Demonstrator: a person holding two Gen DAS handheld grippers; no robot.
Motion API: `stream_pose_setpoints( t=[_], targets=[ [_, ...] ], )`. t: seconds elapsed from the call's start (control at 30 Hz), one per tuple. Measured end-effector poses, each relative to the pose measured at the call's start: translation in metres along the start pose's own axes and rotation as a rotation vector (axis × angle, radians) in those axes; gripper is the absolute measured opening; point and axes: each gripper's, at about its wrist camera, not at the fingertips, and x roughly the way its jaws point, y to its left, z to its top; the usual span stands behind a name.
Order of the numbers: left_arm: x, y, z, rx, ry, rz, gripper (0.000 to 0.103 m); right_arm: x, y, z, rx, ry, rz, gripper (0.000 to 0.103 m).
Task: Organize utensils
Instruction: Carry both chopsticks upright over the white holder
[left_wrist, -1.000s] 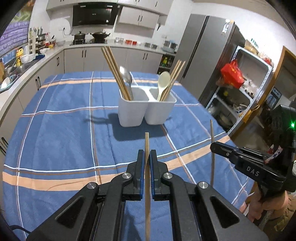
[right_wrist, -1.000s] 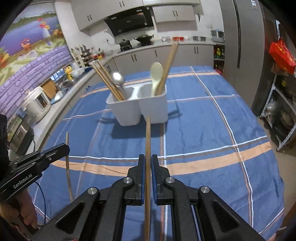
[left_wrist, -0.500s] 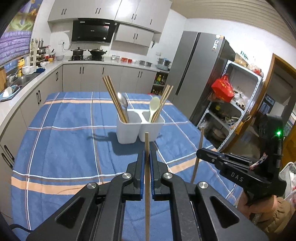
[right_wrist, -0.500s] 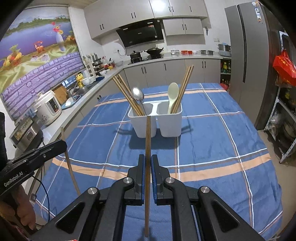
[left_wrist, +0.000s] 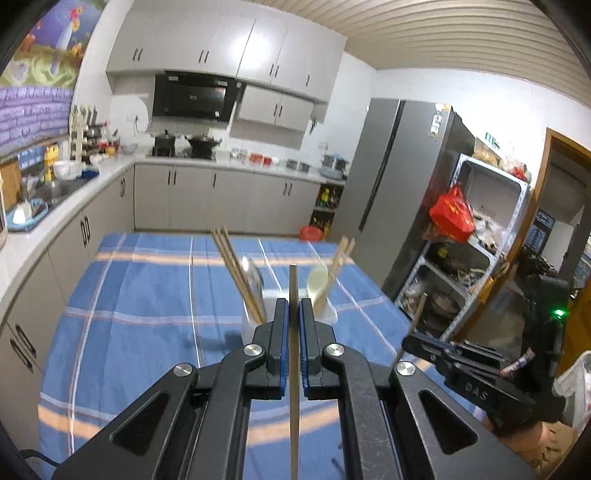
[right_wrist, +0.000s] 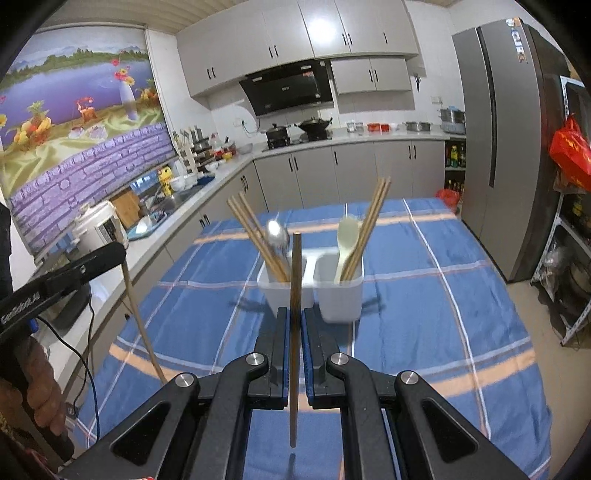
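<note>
My left gripper (left_wrist: 293, 314) is shut on a light wooden chopstick (left_wrist: 293, 387), held upright above the blue checked tablecloth (left_wrist: 140, 295). My right gripper (right_wrist: 294, 321) is shut on a darker wooden chopstick (right_wrist: 294, 295), also upright. A white two-compartment utensil holder (right_wrist: 332, 291) stands on the table ahead of both grippers. Its left compartment holds chopsticks and a metal spoon (right_wrist: 277, 234), its right compartment chopsticks and a pale spoon (right_wrist: 347, 236). In the left wrist view the holder (left_wrist: 325, 314) is partly hidden behind my fingers. Each gripper shows in the other's view, the right one (left_wrist: 417, 338) and the left one (right_wrist: 114, 254).
Kitchen counters with a sink and rice cooker (right_wrist: 99, 225) run along the left. A grey fridge (right_wrist: 517, 147) and a metal shelf rack (left_wrist: 476, 236) with a red bag stand to the right of the table. A stove with pots (left_wrist: 184, 142) is at the back.
Both grippers have risen and tilted up, so the table and holder sit lower and farther in view. Each keeps its chopstick clamped. The holder has not moved.
</note>
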Motion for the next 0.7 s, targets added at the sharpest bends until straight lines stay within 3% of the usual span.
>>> stream_pose_setpoints(
  t=[0.27,0.43,0.57,0.7],
  targets=[
    [0.049,-0.007,0.07,0.013,-0.114,0.045,0.005,0.009,-0.014,0.073,0.003,-0.123,0.02,0.006],
    [0.093,-0.007,0.103,0.013,-0.134,0.087,0.005,0.032,-0.03,0.115,0.022,-0.187,0.0,0.006],
    [0.137,-0.002,0.119,0.012,-0.122,0.127,0.005,0.064,-0.045,0.13,0.049,-0.175,-0.007,0.006],
    [0.182,0.002,0.116,0.025,-0.058,0.151,0.005,0.105,-0.056,0.126,0.057,-0.099,-0.02,0.007]
  ],
)
